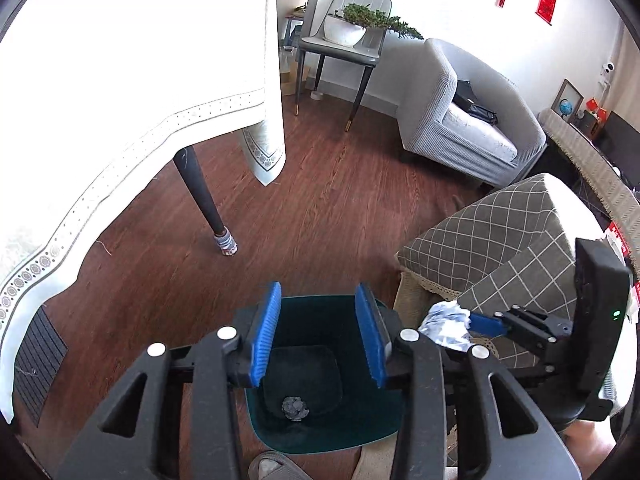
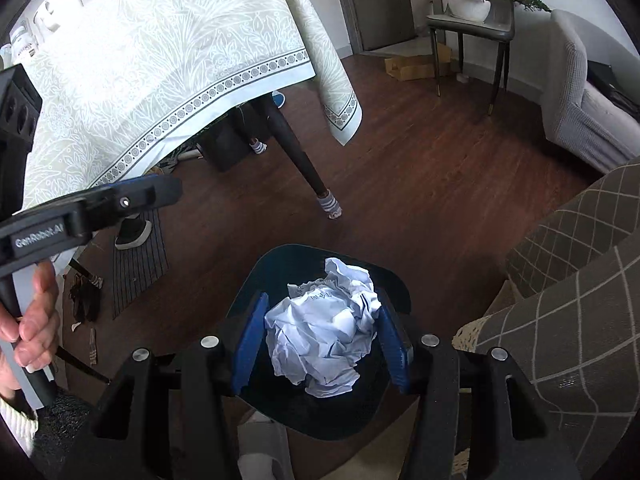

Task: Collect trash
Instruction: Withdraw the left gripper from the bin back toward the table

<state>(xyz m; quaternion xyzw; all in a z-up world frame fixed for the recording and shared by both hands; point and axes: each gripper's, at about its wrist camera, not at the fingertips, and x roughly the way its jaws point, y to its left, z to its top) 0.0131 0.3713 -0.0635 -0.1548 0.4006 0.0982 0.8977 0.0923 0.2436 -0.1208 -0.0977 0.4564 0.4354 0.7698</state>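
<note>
one grey wad (image 1: 296, 409) is already lying in the bin (image 1: 360, 428). a paper ball (image 2: 326, 326) is being held over it by the right claw (image 2: 324, 344); the left claw (image 1: 318, 334) is being kept apart, empty.

Two matte black plastic hand-held grippers, each with a pair of angular arms cut through by triangular openings and pinned with round silver screw heads. Bright blue ribbed pads line the fingers (image 1: 267, 336) of the left hand-held gripper (image 1: 320, 334); the right hand-held gripper (image 2: 322, 344) carries the same blue pads. Grey lettering on the left unit's side reads "GenRobot.AI", and a small green light glows on the upright black body of the right unit. The person's left hand (image 2: 30, 320) emerges from a cream ribbed knit cuff (image 2: 16, 420).
</note>
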